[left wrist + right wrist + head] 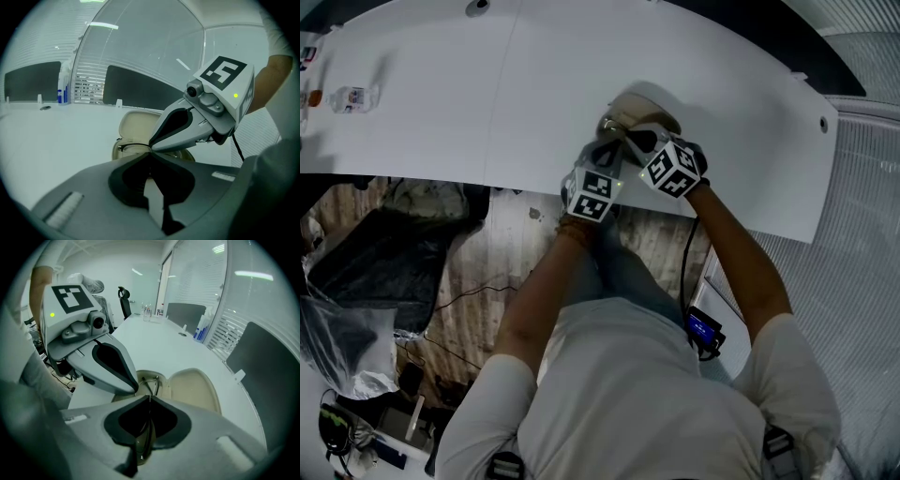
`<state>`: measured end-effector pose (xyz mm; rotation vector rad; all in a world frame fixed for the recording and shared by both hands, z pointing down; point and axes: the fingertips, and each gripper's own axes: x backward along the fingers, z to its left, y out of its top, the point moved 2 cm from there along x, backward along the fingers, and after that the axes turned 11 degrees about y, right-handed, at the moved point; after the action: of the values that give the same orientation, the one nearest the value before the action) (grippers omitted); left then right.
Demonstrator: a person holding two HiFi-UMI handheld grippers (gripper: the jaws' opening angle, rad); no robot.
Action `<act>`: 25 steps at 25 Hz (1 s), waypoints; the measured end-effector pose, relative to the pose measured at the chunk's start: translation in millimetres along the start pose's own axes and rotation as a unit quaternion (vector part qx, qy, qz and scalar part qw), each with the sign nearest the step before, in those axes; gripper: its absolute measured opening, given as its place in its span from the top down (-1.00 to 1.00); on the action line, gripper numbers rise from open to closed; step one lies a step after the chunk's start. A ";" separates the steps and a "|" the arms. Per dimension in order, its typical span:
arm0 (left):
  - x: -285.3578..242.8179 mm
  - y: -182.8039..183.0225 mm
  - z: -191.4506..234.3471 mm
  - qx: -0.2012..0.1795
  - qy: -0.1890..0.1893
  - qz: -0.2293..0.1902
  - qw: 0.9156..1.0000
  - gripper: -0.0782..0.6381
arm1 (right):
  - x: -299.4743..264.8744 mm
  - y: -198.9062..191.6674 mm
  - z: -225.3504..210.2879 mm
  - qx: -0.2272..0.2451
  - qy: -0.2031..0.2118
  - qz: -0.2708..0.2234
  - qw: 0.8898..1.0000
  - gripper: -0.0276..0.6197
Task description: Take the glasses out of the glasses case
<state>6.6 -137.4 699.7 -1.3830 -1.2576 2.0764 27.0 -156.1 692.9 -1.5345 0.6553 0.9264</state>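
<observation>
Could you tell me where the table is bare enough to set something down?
Bare: the table between the small bottle and the glasses case, and the stretch right of the case. Crowded: the case, where left tongs and right tongs meet at the glasses.

Both arms are stretched forward, the left arm [546, 281] and right arm [741, 253] drawn together over the near edge of the table [441, 112]. The left gripper [150, 153] is pitched gently down, jaws pressed together. The right gripper [149, 398] is tipped steeper, jaws closed on the glasses [142, 444], tips just beside the left's.
</observation>
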 end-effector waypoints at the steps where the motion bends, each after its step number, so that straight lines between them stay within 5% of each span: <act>1: 0.1 0.2 -0.3 0.000 -0.001 -0.001 1.000 0.78 | 0.2 0.1 1.1 -0.001 0.000 0.000 1.000 0.89; 25: 7.8 17.0 -0.4 0.000 0.000 0.001 1.000 0.78 | 34.2 6.1 -2.4 -0.018 -0.022 -0.017 0.999 0.90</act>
<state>6.4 -141.1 681.4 -1.3853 -1.2565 2.0773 40.6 -156.5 660.8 -1.5482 0.5816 0.9490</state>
